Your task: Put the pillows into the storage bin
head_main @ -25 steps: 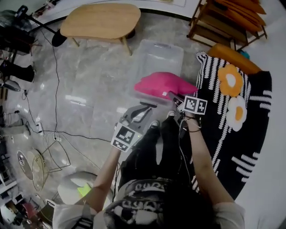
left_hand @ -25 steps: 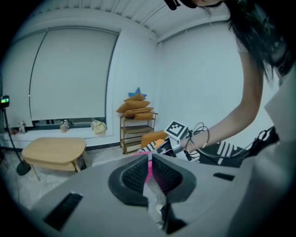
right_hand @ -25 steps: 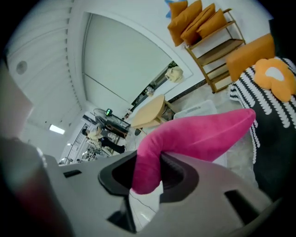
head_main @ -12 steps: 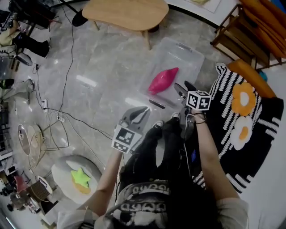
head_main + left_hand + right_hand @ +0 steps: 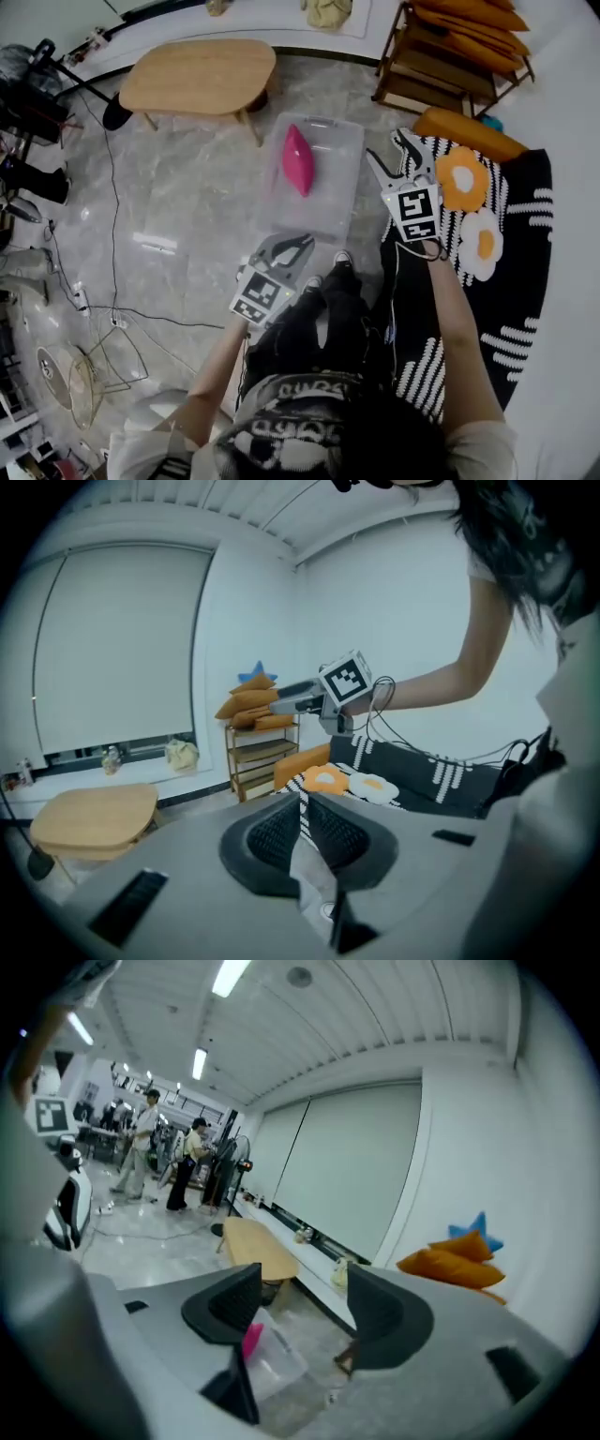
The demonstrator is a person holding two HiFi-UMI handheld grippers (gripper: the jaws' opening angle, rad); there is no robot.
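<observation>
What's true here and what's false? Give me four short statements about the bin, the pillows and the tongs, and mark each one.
1. The pink pillow lies inside the clear bin. True.
2. The right tongs are gripping the pink pillow. False: their jaws have just been opening, stand apart with nothing between them, and are held up beside the bin.
3. Orange pillows sit on the wooden shelf. True.
4. The bin holds two pillows. False: only the pink pillow shows in it.
</observation>
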